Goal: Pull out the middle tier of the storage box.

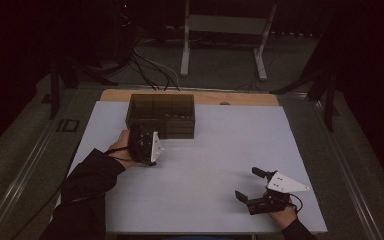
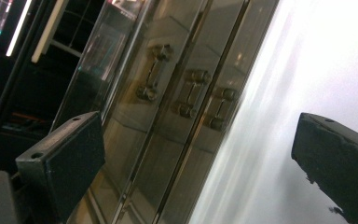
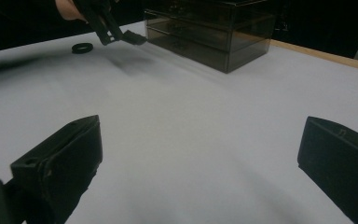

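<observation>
I see the worktop (image 1: pixel 205 165) as a pale sheet under dim light, with the drawer box (image 1: pixel 161 116) standing toward its far edge; I place everything else from that box. It is a dark, see-through box of stacked drawers, and my left gripper view looks close at its front, where small handles (image 2: pixel 189 93) sit on the drawer faces. My left hand-held gripper (image 1: pixel 145 145) is just in front of the box at its left corner, jaws spread wide with nothing between them. My right hand-held gripper (image 1: pixel 252 187) lies well apart from the box, toward the near right of the worktop, jaws likewise spread and empty. A small black ring (image 3: pixel 82 48) lies left of the box, near the left hand-held gripper.
</observation>
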### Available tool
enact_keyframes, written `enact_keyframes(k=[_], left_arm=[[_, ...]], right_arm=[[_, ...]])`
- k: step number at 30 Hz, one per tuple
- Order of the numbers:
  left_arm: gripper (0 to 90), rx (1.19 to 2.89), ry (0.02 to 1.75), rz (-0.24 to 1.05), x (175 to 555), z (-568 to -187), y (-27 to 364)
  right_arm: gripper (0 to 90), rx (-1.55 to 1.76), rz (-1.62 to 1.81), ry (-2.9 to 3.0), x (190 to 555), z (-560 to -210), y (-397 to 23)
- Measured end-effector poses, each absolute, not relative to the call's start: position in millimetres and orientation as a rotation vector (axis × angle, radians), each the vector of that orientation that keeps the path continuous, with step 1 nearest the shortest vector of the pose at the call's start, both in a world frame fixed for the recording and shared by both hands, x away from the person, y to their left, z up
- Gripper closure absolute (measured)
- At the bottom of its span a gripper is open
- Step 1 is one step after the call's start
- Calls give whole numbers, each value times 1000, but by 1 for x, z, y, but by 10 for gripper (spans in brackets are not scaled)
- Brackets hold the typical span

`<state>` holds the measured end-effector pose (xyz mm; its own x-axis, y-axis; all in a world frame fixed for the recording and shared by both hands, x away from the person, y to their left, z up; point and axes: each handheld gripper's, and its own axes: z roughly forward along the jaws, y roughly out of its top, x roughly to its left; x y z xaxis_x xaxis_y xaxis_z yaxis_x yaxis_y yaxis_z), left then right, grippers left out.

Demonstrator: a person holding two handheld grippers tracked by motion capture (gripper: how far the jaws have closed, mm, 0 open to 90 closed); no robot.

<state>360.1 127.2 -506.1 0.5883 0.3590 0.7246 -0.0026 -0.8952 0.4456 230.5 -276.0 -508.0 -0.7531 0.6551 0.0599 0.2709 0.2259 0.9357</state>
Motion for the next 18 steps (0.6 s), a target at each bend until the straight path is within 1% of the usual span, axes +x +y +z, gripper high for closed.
enact_keyframes(k=[3,5,9,10,11,13,15,18], left_arm=[[56,2447,253,1274,359,-510,127],[70,2455,249,1279,359,-511,126],[86,2464,213,1341,357,-516,123],[98,2465,193,1370,357,-517,122],[123,2465,193,1370,357,-517,122],[133,2491,143,1420,356,-521,119],[155,2508,111,1437,355,-524,117],[165,2525,93,1446,354,-527,114]], right_arm=[[0,861,1538,2157,231,-508,-276],[0,861,1540,2156,231,-508,-276],[0,854,1533,2161,230,-508,-276],[0,854,1534,2161,230,-508,-276],[0,854,1534,2161,230,-508,-276],[0,854,1534,2161,230,-508,-276],[0,854,1534,2159,230,-508,-276],[0,853,1535,2160,230,-508,-276]])
